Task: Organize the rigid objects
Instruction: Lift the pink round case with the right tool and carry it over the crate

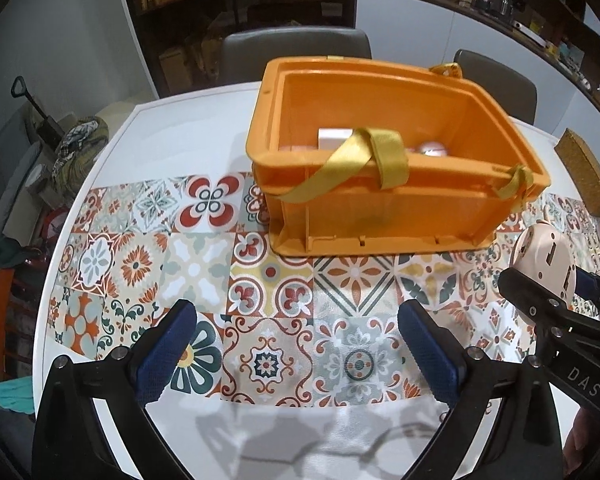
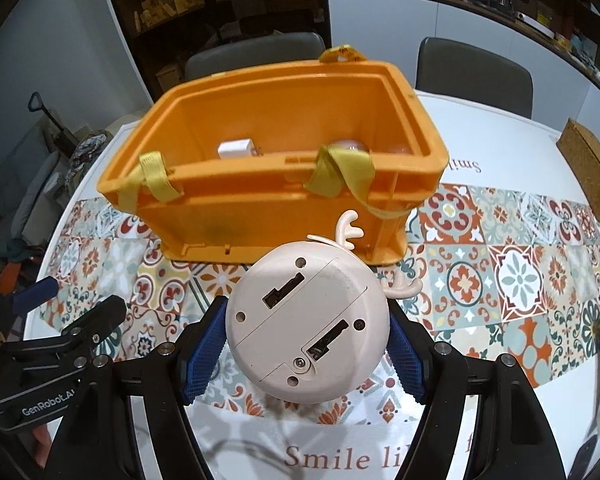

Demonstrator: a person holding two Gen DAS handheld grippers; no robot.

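An orange plastic crate with yellow strap handles stands on the tiled table mat; it also shows in the right wrist view. Inside lie a white block and a pinkish round item. My right gripper is shut on a round pink clock with antlers, its back facing the camera, held above the mat just in front of the crate. The clock also shows in the left wrist view. My left gripper is open and empty above the mat, in front of the crate's left end.
A cork block lies at the table's right edge, also in the right wrist view. Two grey chairs stand behind the table. Shelves line the back wall. Clutter sits on the floor to the left.
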